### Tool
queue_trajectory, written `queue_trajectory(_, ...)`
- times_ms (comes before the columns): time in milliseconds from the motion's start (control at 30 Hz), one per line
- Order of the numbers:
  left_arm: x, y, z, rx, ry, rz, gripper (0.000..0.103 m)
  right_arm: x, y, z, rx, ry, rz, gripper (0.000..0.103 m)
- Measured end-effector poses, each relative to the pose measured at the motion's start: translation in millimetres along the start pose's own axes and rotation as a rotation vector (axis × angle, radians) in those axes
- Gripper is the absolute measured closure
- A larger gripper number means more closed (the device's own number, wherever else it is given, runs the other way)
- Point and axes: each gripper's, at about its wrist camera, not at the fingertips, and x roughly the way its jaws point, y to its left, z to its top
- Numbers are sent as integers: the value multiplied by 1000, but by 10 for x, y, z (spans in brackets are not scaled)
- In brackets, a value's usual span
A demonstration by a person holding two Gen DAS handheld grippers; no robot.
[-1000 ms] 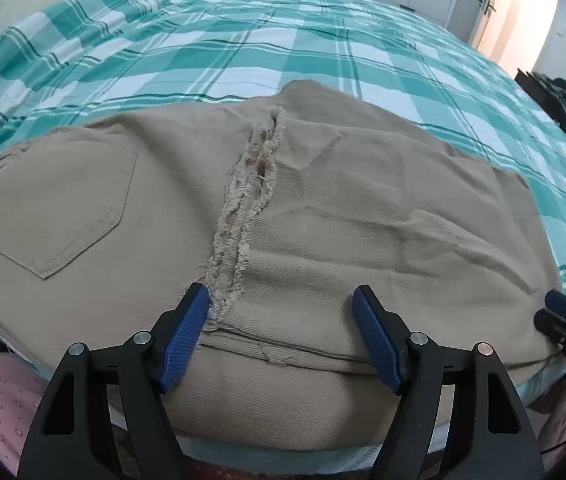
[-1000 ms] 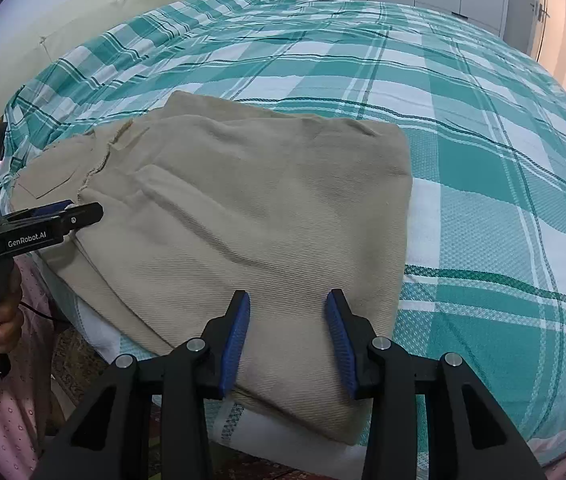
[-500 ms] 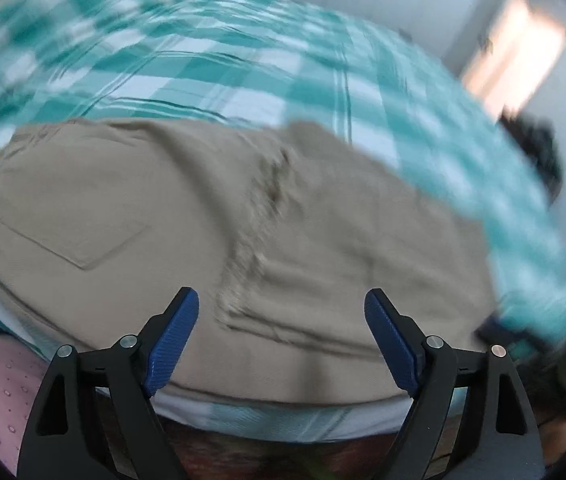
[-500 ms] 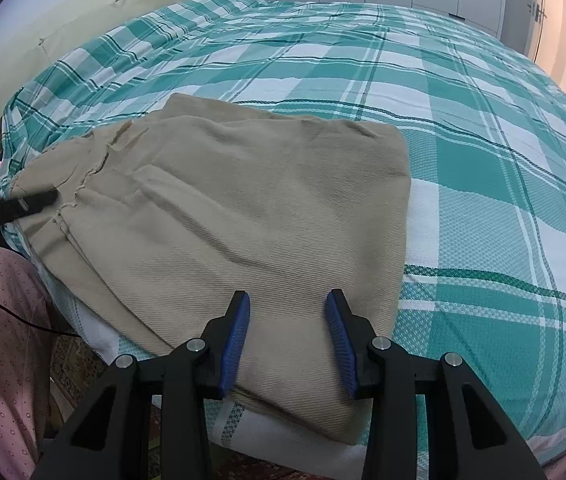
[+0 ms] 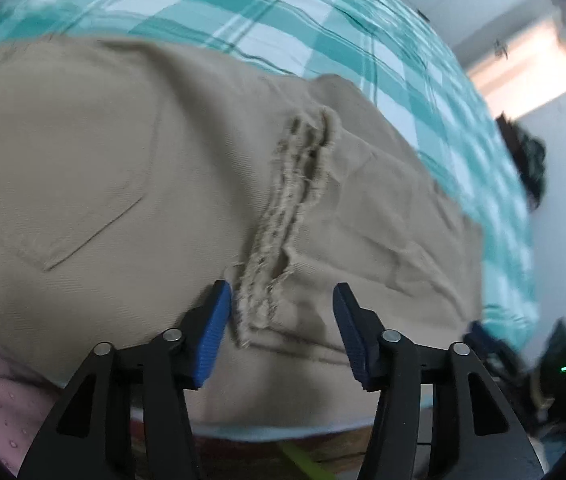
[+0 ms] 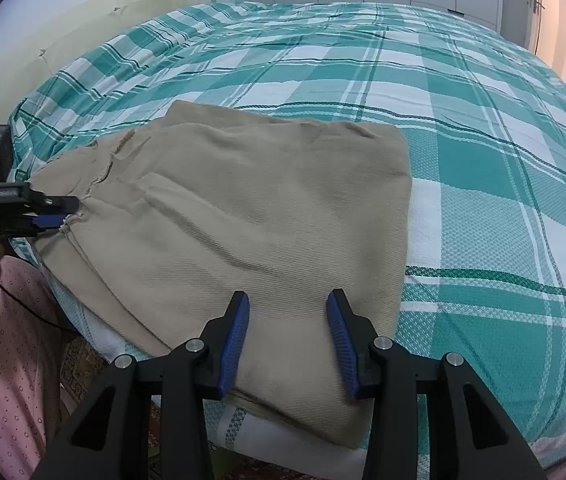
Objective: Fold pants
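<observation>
Left gripper moved fwd; frayed hem btwn open fingers.

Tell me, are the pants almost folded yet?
Partly. The beige twill pants already lie doubled over on the green checked bedspread, frayed leg hems resting near the back pocket. In hand: the left gripper is open at those hems, and the right gripper hovers open above the folded end. Left: likely one more fold to make a smaller bundle.
</observation>
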Motion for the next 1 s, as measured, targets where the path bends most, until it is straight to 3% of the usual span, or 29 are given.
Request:
queue_trajectory(33,20,-106,-15,42,-1,46,75,0,-1,2,-2,-1,0,61)
queue_trajectory(67,28,-169,-37,70,1,88,93,1,-5,5,-1,-1,0,61)
queue_trajectory(367,-113,-104,-176,23,-6,33,93,2,-13,10,-6,0,-1,61)
queue_trajectory(467,-195,-107,-172,36,-14,68,82,-1,-16,9,-3,-1,1,61)
queue_trajectory(567,-514,17,-127,-10,-69,30,56,-6,-21,14,1,-4,6,61)
queue_trajectory(767,-1261,659,-45,-187,-229,-26,48,1,-22,22,6,-3,7,60)
queue_trajectory(833,-1424,956,-61,-264,-265,-15,23,3,-23,28,9,-3,9,60)
queue_trajectory(900,-1544,1236,-103,-342,-298,7,18,3,-23,26,10,-3,9,59)
queue_trajectory(1000,-1646,1547,-144,-432,-322,-44,19,2,-22,25,9,-3,8,59)
